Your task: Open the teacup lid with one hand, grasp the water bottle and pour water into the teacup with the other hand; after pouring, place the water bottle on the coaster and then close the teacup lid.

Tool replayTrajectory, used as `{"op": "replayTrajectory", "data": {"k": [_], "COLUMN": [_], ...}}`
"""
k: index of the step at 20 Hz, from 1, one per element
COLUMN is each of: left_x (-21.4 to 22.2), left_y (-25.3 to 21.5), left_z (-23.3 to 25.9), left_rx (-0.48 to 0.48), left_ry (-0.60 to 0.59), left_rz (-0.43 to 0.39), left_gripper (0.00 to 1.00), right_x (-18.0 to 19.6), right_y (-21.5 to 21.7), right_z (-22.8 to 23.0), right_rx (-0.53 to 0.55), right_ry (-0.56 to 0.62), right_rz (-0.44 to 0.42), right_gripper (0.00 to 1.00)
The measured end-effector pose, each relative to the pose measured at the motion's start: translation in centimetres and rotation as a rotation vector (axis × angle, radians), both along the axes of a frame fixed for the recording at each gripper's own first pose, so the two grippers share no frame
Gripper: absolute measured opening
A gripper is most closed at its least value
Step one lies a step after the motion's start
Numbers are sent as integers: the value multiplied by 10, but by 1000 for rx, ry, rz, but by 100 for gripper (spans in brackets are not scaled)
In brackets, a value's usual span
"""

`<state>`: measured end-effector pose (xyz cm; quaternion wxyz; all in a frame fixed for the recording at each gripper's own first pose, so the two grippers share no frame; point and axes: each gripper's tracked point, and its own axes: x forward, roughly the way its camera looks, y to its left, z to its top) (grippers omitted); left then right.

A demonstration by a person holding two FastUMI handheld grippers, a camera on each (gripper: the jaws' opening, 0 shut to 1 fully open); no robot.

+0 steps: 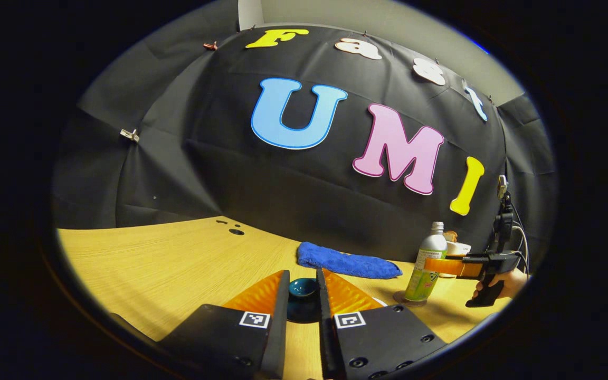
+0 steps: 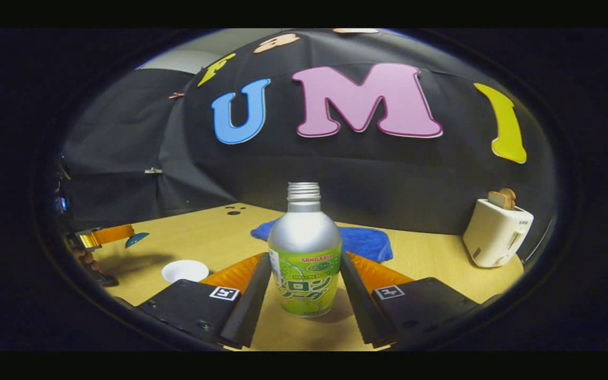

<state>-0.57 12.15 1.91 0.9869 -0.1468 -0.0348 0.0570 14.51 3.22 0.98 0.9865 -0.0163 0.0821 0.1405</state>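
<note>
The wooden counter [image 2: 430,264] carries a blue cloth [image 2: 367,240] and toaster [image 2: 496,232] before black drapes. The left gripper [image 1: 303,290] pinches the teacup lid [image 1: 303,287]; the right gripper [image 2: 305,285] seemingly clamps the water bottle [image 2: 305,253].

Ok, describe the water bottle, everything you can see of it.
The water bottle looks like brushed metal, with a rounded shoulder, a threaded neck with no cap on it, and a green printed label round its lower half. It stands upright on the wooden table, on a round coaster as the left gripper view shows. The right gripper flanks it on both sides; contact is unclear.
</note>
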Motion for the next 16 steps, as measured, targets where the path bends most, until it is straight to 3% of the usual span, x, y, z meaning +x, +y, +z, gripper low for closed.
{"op": "replayTrajectory", "data": {"k": [1,12,13,14,16], "left_x": [0,1,1,1,1], "left_y": [0,0,0,0,-1], "left_z": [1,-1,0,0,-1], "left_rx": [0,0,0,0,1], "left_ry": [0,3,3,3,3], "left_rz": [0,0,0,0,0], "left_gripper": [30,30,30,30,30], "right_x": [3,15,14,12,9], "right_y": [-4,-27,-27,-27,-23], "right_z": [-2,-16,-16,-17,-24], "right_rx": [9,78,84,88,109], "right_ry": [-5,21,24,29,63], "right_rz": [-4,-54,-52,-48,-34], "right_gripper": [77,77,73,80,81]}}
